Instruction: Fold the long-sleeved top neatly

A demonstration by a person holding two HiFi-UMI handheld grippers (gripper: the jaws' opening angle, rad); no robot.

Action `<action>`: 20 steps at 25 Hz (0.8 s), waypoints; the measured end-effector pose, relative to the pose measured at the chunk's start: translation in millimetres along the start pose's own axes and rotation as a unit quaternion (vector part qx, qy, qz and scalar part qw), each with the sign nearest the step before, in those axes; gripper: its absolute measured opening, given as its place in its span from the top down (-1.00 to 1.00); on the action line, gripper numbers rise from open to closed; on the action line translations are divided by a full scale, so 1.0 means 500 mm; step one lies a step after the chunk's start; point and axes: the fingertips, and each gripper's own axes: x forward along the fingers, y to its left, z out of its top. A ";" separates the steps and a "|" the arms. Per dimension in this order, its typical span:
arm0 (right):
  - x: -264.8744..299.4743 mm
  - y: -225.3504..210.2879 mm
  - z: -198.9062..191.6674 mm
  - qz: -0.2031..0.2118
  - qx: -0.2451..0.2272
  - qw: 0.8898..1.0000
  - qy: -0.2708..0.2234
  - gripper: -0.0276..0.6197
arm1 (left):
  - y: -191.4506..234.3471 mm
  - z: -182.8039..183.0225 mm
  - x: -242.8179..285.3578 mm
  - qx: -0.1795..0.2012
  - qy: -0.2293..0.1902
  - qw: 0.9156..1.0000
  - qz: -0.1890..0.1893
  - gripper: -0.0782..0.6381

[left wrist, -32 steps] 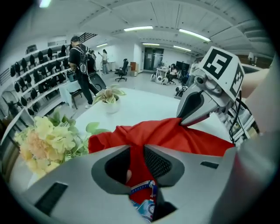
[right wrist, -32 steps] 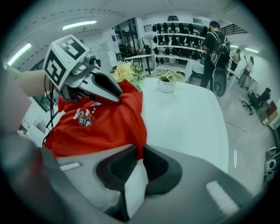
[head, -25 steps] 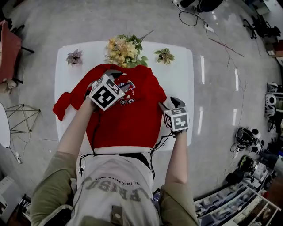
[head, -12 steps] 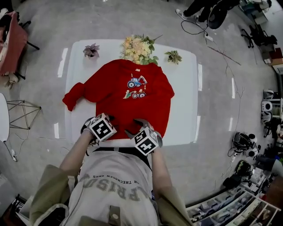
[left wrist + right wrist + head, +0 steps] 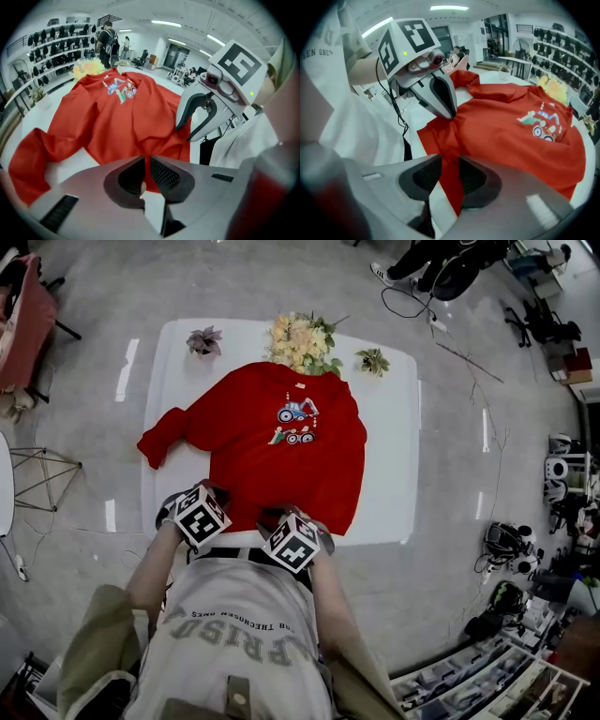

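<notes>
A red long-sleeved top (image 5: 281, 456) with a vehicle print lies flat on the white table (image 5: 389, 427), collar at the far side. Its left sleeve (image 5: 164, 439) trails out to the left. Both grippers are at the near hem by the table's front edge, and both have just been closing. The left gripper (image 5: 212, 491) (image 5: 146, 166) is shut on the hem; the right gripper view shows its tips (image 5: 451, 116) pinching the red cloth (image 5: 511, 131). The right gripper (image 5: 277, 517) (image 5: 449, 173) is shut on a strip of hem between its pads, a short way to the right.
A bouquet (image 5: 302, 341) and two small potted plants (image 5: 204, 339) (image 5: 373, 360) stand along the table's far edge, just beyond the collar. A wire frame (image 5: 42, 479) and a red-draped chair (image 5: 23, 320) stand on the floor at the left. Cables and gear lie at the right.
Both grippers came back from the top's chest and right side to its near hem. They now sit side by side at the table's front edge, a little left of half a second ago.
</notes>
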 end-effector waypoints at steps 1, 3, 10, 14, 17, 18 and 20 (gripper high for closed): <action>0.008 0.003 -0.009 0.003 -0.006 1.000 0.009 0.56 | 0.006 -0.020 0.004 0.002 0.015 1.000 0.009 0.67; -0.006 -0.008 -0.006 0.001 -0.005 1.000 -0.005 0.52 | 0.016 -0.043 -0.003 0.011 0.030 0.999 0.027 0.58; -0.222 -0.375 0.019 -0.184 0.090 0.970 -0.133 0.49 | -0.048 0.124 -0.047 0.008 -0.090 0.996 -0.002 0.24; -0.258 -0.571 0.044 -0.216 0.090 0.966 -0.113 0.12 | -0.094 0.167 0.021 0.027 -0.063 0.998 0.000 0.17; -0.214 -0.652 0.056 -0.214 0.083 0.971 -0.071 0.12 | -0.086 0.169 0.056 -0.013 -0.051 0.998 0.022 0.16; -0.195 -0.669 0.057 -0.209 0.086 0.972 -0.060 0.12 | -0.083 0.167 0.065 -0.028 -0.044 0.998 0.024 0.16; -0.163 -0.693 0.055 -0.199 0.093 0.975 -0.041 0.12 | -0.081 0.157 0.081 -0.047 -0.027 0.998 0.026 0.16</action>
